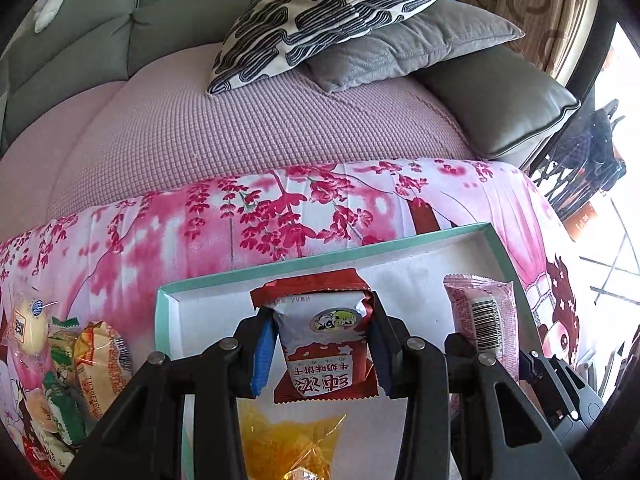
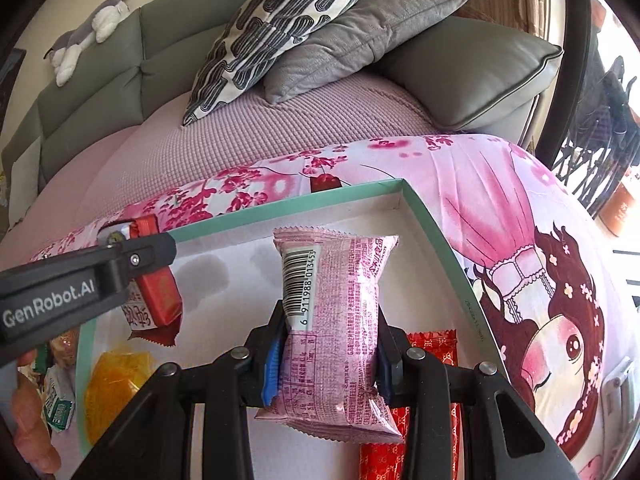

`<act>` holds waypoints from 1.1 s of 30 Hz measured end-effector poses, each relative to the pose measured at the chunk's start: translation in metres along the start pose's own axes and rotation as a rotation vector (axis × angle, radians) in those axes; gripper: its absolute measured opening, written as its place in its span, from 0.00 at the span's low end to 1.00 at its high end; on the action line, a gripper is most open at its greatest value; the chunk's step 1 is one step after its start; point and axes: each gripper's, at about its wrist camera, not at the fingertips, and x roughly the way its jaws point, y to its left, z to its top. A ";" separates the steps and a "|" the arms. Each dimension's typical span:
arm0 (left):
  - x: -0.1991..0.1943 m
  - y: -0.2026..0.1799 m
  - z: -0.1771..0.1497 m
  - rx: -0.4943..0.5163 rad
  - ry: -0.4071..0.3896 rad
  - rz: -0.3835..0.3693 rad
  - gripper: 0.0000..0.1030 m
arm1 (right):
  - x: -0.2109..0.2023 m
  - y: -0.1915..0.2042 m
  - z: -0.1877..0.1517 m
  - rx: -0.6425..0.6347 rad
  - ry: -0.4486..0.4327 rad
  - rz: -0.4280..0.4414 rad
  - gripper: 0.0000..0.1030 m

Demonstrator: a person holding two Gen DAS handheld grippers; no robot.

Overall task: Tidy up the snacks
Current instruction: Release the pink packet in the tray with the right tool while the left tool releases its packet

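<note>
Patterned cushion point(image 2: 276, 28) atop grey cushion point(image 2: 360, 36), on pink sofa cover point(image 2: 280, 136); plush toy point(image 2: 92, 24) on the backrest.

Yellow packet point(image 1: 292, 448) cut off at bottom edge, partly behind left claw point(image 1: 320, 344). Red packet point(image 2: 428, 400) mostly hidden by pink packet point(image 2: 332, 336). Snack pile point(image 1: 60, 380) cropped left, labels unreadable. Box point(image 2: 432, 220) near edge hidden.

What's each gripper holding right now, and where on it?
Left gripper clamps the red-and-silver biscuit packet across its middle; right gripper clamps the pink packet across its lower middle.
</note>
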 end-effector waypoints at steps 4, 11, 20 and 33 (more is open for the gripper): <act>0.016 0.001 0.002 -0.015 0.034 -0.006 0.42 | 0.009 -0.005 0.006 0.002 0.018 -0.008 0.38; 0.017 0.003 0.003 -0.027 0.034 -0.004 0.54 | 0.016 -0.006 0.012 -0.020 0.045 -0.038 0.40; -0.011 0.010 0.002 -0.045 -0.015 -0.024 0.75 | 0.002 0.002 0.011 -0.039 0.031 -0.017 0.66; -0.040 0.044 -0.024 -0.100 -0.105 0.032 0.97 | -0.026 0.016 -0.005 -0.065 -0.019 -0.029 1.00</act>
